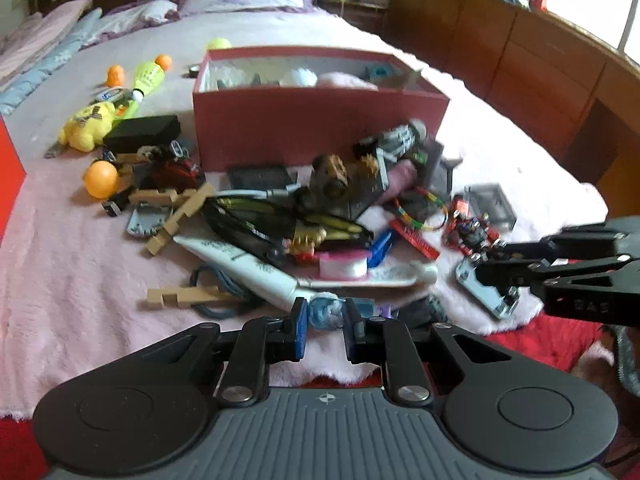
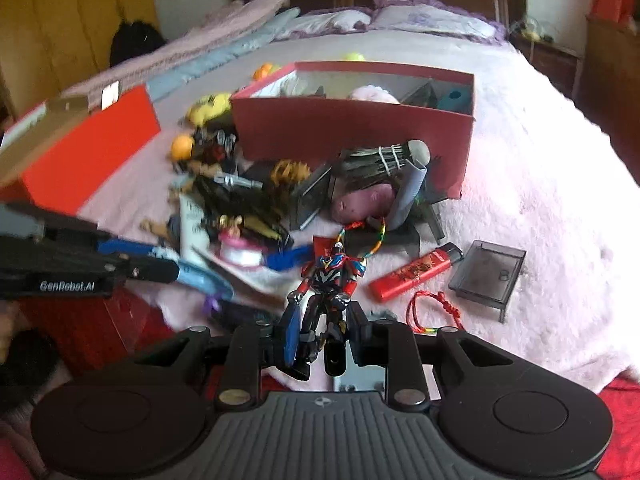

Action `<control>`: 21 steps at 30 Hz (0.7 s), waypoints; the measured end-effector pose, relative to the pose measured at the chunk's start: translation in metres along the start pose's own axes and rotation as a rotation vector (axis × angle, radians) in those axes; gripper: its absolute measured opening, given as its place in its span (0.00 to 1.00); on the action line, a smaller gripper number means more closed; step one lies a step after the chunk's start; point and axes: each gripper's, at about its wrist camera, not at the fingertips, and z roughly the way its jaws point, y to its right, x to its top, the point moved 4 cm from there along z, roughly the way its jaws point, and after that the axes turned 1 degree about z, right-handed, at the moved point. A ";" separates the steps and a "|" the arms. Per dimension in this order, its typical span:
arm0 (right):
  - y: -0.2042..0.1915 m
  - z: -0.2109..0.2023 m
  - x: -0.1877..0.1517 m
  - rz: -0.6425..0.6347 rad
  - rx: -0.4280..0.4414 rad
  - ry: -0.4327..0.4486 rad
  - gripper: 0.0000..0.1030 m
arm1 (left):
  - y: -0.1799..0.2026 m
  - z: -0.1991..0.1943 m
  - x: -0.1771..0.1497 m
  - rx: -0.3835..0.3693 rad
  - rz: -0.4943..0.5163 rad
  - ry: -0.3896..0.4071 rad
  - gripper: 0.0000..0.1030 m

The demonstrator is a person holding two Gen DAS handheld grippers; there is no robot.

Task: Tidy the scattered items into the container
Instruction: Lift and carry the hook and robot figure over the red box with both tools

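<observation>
The red cardboard box [image 1: 320, 120] [image 2: 352, 132] stands open on the pink blanket with several items inside. A heap of toys and oddments lies in front of it. My left gripper [image 1: 326, 316] [image 2: 176, 270] is low over the near edge of the heap, shut on a small fluffy blue item [image 1: 326, 312] [image 2: 200, 276] with a purple tail. My right gripper [image 2: 324, 320] [image 1: 486, 264] is shut on the legs of a red and blue robot figure [image 2: 332, 276] [image 1: 470, 232], held upright just above the blanket.
A red box lid [image 2: 88, 152] lies at the left. A red lighter [image 2: 416, 272], a grey plastic case [image 2: 488, 276] and a red string bracelet [image 2: 436, 308] lie right of the figure. A white tube [image 1: 248, 268], orange ball [image 1: 101, 178] and yellow plush [image 1: 86, 124] lie to the left.
</observation>
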 end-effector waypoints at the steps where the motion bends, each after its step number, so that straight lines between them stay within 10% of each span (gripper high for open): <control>1: 0.001 0.000 0.002 0.013 0.005 0.003 0.26 | -0.001 -0.003 0.002 -0.001 -0.004 0.010 0.19; 9: -0.002 -0.005 0.015 0.060 0.045 0.034 0.26 | -0.013 -0.014 0.010 0.012 -0.049 0.046 0.19; 21: -0.006 0.032 -0.011 0.074 0.028 -0.109 0.26 | -0.028 0.025 -0.025 0.031 -0.056 -0.126 0.23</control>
